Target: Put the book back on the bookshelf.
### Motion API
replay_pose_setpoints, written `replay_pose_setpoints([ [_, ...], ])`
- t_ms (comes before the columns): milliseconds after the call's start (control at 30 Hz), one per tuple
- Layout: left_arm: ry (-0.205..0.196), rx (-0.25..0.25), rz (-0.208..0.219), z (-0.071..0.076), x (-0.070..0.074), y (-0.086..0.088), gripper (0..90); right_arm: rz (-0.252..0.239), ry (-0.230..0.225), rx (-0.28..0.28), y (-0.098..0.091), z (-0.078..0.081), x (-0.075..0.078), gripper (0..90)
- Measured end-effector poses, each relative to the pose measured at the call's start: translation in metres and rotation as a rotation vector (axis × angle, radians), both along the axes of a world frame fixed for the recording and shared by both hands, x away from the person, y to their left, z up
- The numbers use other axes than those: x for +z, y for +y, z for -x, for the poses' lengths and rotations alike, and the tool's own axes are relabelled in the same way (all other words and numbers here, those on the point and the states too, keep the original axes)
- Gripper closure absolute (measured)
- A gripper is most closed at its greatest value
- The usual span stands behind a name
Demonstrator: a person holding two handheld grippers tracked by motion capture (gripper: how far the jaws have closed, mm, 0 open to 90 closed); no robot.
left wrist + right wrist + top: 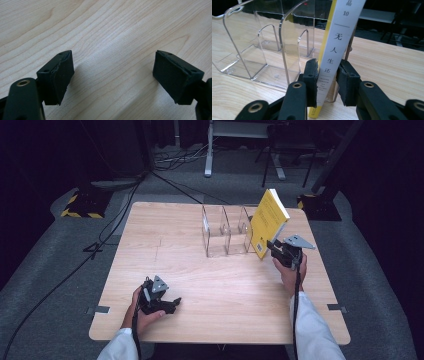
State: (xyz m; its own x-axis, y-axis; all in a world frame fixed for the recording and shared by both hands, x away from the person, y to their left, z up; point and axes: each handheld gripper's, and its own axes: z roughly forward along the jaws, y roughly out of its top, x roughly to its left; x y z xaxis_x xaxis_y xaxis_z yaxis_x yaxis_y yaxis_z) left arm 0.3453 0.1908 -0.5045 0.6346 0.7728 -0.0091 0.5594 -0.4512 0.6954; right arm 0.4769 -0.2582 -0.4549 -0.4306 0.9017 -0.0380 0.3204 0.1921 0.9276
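A pale wooden table (200, 285) with visible grain stands on grey carpet in a dark room; black cables trail over the floor to the left, a yellow-and-black striped base (82, 205) sits beyond the table's far left corner, and the white legs of a desk (210, 150) show at the back. Near the far edge stands a clear acrylic file holder (225, 232) with upright dividers; its left compartments look empty, though the clear walls make that hard to judge. At its right end a yellow book (267, 220) leans tilted, its lower edge by the rightmost slot; whether it sits inside the slot I cannot tell. The right gripper (280, 251) has the book's white spine (332, 57) between its pads (310, 75), pinched on both sides near the lower end. The left gripper (170, 305) rests low over the near left of the table, its jaws spread wide with bare wood between them.
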Motion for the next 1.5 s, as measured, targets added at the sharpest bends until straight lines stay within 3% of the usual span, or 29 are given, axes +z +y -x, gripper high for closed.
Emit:
replay_pose_setpoints([
  [767, -0.001, 0.000, -0.001, 0.000, 0.000, 0.000, 17.9, 0.068, -0.003, 0.035, -0.012, 0.012, 0.014, 68.9],
  [1267, 0.000, 0.000, -0.001, 0.000, 0.000, 0.000, 17.9, 0.142, 0.051, 0.122, -0.017, 0.025, 0.024, 64.0],
  [1500, 0.000, 0.000, -0.001, 0.000, 0.000, 0.000, 17.9, 0.159, 0.079, 0.157, -0.026, 0.034, 0.029, 56.7],
])
